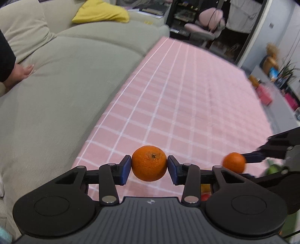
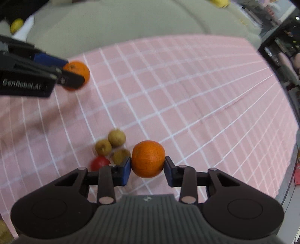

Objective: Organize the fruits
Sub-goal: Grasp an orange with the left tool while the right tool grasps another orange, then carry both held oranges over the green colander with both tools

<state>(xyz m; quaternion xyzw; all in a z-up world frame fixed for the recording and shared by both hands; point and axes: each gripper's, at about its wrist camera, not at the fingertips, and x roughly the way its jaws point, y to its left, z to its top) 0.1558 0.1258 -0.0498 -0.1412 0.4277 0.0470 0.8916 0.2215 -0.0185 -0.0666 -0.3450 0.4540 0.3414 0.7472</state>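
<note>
My left gripper (image 1: 149, 166) is shut on an orange (image 1: 149, 163) and holds it above the pink checked tablecloth (image 1: 187, 97). My right gripper (image 2: 147, 165) is shut on a second orange (image 2: 148, 158), also held above the cloth. In the left wrist view the right gripper's orange (image 1: 234, 162) shows at the right. In the right wrist view the left gripper's orange (image 2: 78, 72) shows at the upper left. Three brownish-green fruits (image 2: 116, 138) and a red fruit (image 2: 99, 163) lie together on the cloth, just left of the right gripper.
A beige sofa (image 1: 56, 84) with a yellow cushion (image 1: 101, 12) runs along the table's far side. A person's hand (image 1: 22, 72) rests on the sofa. A pink chair (image 1: 204, 24) and shelves stand beyond the table's end. A yellow fruit (image 2: 16, 25) lies at the upper left.
</note>
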